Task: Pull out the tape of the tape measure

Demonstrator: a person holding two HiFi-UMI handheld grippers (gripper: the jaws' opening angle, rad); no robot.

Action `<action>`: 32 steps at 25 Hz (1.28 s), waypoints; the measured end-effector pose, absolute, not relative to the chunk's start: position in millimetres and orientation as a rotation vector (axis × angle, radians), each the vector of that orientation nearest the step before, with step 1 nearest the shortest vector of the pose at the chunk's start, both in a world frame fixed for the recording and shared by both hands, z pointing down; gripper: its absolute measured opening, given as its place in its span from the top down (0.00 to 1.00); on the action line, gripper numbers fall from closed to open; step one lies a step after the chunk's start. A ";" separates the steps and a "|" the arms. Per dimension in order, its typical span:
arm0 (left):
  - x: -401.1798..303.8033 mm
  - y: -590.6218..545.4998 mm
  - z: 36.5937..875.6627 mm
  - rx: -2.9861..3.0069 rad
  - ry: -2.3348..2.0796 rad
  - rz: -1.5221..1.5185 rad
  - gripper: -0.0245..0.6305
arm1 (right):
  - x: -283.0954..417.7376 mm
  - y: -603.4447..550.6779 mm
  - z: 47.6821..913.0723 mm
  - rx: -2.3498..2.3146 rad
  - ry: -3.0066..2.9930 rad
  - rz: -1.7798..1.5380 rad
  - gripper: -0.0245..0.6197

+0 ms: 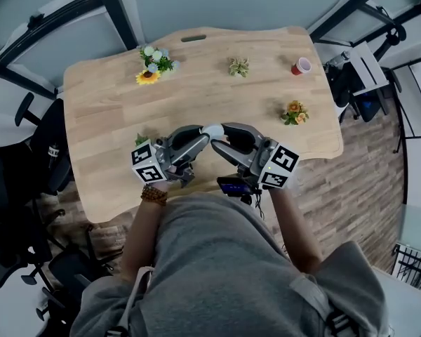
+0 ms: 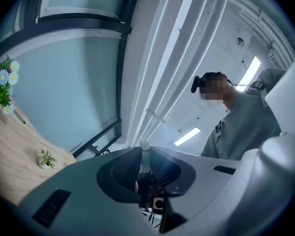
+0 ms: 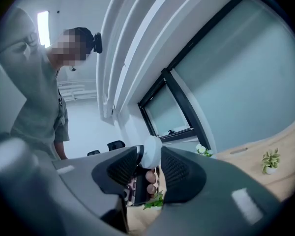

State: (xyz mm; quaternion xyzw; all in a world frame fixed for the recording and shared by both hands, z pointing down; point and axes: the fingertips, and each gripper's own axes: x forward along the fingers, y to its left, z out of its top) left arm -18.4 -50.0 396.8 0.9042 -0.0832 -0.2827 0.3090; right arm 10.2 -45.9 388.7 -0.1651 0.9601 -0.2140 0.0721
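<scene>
Above the table (image 1: 196, 90), left tongs (image 1: 202, 134) pinch the tape (image 2: 145, 155); right tongs (image 1: 225, 131) clamp the tape measure (image 3: 151, 151).

one tabletop (image 1: 105, 118), two grippers, left gripper (image 1: 201, 136), right gripper (image 1: 224, 133), one tape measure (image 1: 212, 129), one red cup (image 1: 301, 66) far right corner, three flower pieces, bouquet (image 1: 153, 64) far left corner, green sprig (image 1: 238, 67) far edge, orange blooms (image 1: 294, 112) right edge, possibly a fourth plant (image 1: 140, 140), half hidden

tape measure (image 1: 212, 130) over table (image 1: 112, 114), cup (image 1: 301, 66) rear right
</scene>
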 end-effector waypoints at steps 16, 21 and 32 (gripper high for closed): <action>-47.4 -77.4 417.6 2.334 -0.487 -0.653 0.86 | 25.8 -63.6 403.3 -0.823 2.941 -0.441 0.85; -40.3 -82.2 430.9 2.349 -0.577 -0.480 0.86 | 11.0 -57.4 405.9 -0.890 3.133 -0.113 0.86; -40.7 -85.1 443.4 2.276 -0.586 -0.450 0.87 | -6.7 -43.7 410.1 -0.870 3.288 0.267 0.86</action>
